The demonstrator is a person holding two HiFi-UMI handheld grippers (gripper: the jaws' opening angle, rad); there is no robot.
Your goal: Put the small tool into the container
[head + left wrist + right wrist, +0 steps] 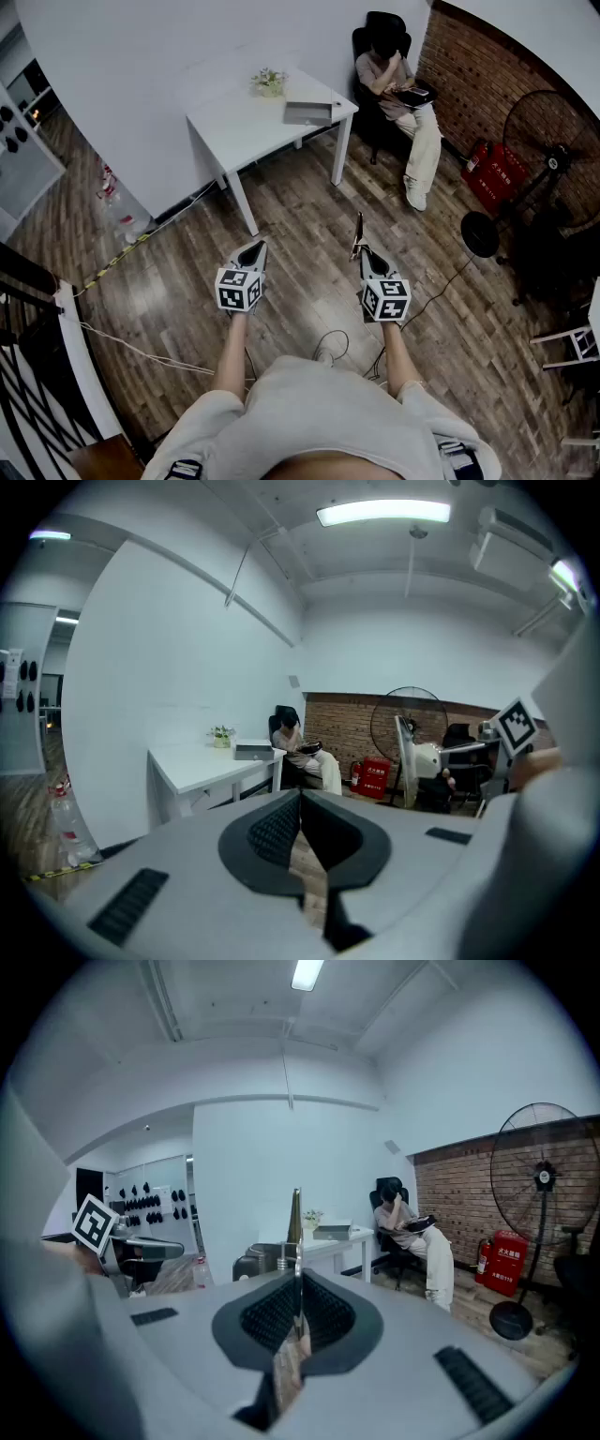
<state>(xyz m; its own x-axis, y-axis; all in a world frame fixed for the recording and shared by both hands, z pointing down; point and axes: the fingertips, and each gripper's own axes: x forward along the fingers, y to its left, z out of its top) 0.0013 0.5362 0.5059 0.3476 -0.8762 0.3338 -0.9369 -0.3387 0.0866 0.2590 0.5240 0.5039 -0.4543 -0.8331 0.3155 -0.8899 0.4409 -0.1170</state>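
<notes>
Brick wall (487, 84); illegible red case (494, 175); small tool (294, 1215) in right claw (298, 1283)

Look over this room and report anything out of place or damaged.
Nothing spilled or damaged. Only clutter: a loose cable loops on the wooden floor near the right gripper, and a striped cord trails left of the white table. The small tool stands clamped in that gripper.

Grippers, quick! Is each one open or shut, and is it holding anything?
Left gripper: closed, holding nothing.
Right gripper: closed on the tool.
</notes>
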